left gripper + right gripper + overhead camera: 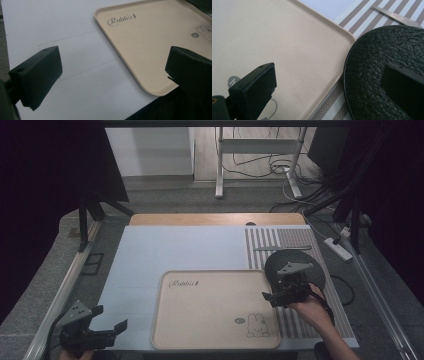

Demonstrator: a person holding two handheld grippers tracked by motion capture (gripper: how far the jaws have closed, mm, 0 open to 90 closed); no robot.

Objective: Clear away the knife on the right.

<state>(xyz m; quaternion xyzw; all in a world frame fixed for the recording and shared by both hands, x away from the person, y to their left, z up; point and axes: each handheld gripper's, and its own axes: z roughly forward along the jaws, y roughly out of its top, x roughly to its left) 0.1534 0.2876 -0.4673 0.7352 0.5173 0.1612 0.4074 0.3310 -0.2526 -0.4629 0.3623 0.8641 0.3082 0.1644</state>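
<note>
A beige tray (210,305) with "Rabbit" lettering and a rabbit drawing lies on the pale board (150,255). To its right a black round plate (300,262) with a rough surface rests on a striped placemat (285,237). My right gripper (282,291) is open, one jaw over the tray (274,37) and the other over the plate (377,52), straddling the plate's left rim. My left gripper (110,318) is open at the board's near left corner, with nothing between its jaws. In the left gripper view the left gripper (112,72) faces the tray's (150,45) near left corner.
A metal knife (282,248) lies on the placemat just behind the plate, its blade (397,17) in the right gripper view. Bare pale board (62,30) stretches left of the tray. A wooden strip (215,219) edges the far side; cables and desk legs lie beyond.
</note>
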